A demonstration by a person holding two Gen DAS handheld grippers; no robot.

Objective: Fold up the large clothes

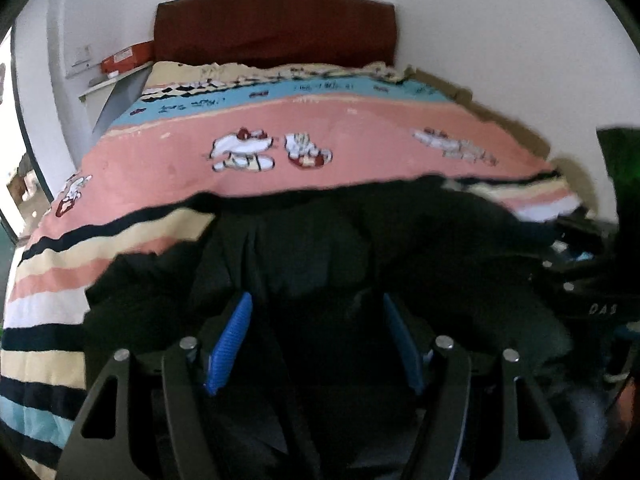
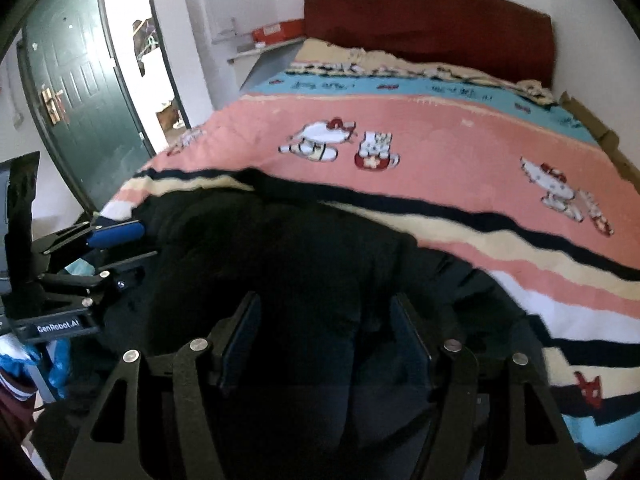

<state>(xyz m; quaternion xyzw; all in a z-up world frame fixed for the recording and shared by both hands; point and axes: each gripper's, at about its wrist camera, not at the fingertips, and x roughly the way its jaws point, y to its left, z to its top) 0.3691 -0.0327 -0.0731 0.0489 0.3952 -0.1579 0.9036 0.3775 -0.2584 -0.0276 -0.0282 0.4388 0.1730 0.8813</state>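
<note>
Both the left gripper and right gripper hover spread-jawed over the near black garment (bunched on the blanket), seemingly positioned to grab an edge.

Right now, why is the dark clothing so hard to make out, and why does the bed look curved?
Left wrist view: the black garment is underexposed, its folds lost in shadow, and the blanket bulges from fisheye distortion. Right wrist view: slight motion blur, and glare whites out the doorway.

A bed is stretching away beyond my fingers, its striped pink blanket lying flat across it, and a black garment is lying bunched on the blanket's near end, right under my fingertips.
</note>
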